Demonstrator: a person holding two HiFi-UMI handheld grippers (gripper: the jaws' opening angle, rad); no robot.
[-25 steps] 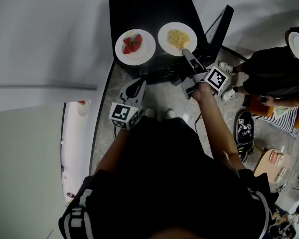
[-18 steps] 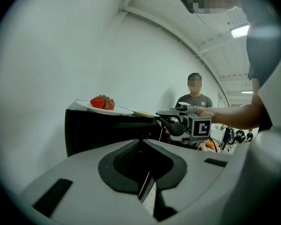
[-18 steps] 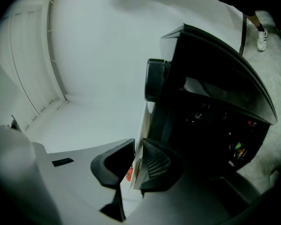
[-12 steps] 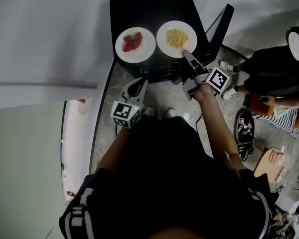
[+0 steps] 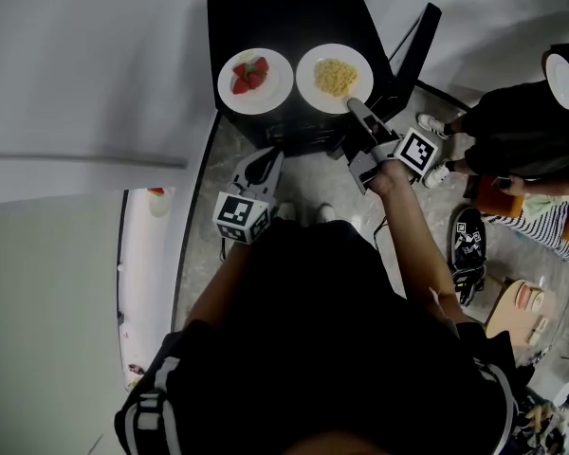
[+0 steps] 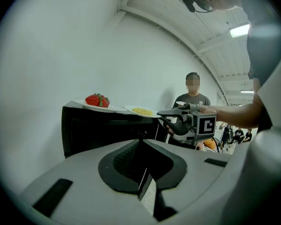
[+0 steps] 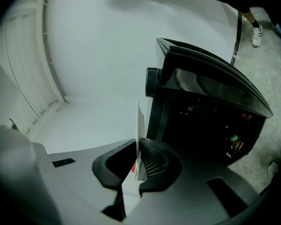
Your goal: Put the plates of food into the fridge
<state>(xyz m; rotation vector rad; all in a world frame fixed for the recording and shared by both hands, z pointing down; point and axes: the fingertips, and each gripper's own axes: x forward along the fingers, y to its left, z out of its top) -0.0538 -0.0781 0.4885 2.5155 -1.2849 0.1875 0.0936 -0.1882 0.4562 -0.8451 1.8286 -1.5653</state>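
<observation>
1. Grey right gripper [image 5: 350, 101]: jaws, just closing, clamp the noodle plate [image 5: 334, 76] by its rim at the fridge [image 5: 284, 12] top's front right edge. Only the right gripper view shows the rim edge-on.
2. Left gripper [image 5: 268, 158]: jaws together, empty, apart from the fridge.
3. Strawberry plate [image 5: 254, 81]: front left of the top.

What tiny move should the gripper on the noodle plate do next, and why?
Probably lift the noodle plate a little, straight up and level. The right gripper has just been closing its jaws, and the plate's rim is pinched between them, yet the plate rests on the black fridge beside the strawberry plate. Keeping it flat should stop the noodles sliding off.
</observation>
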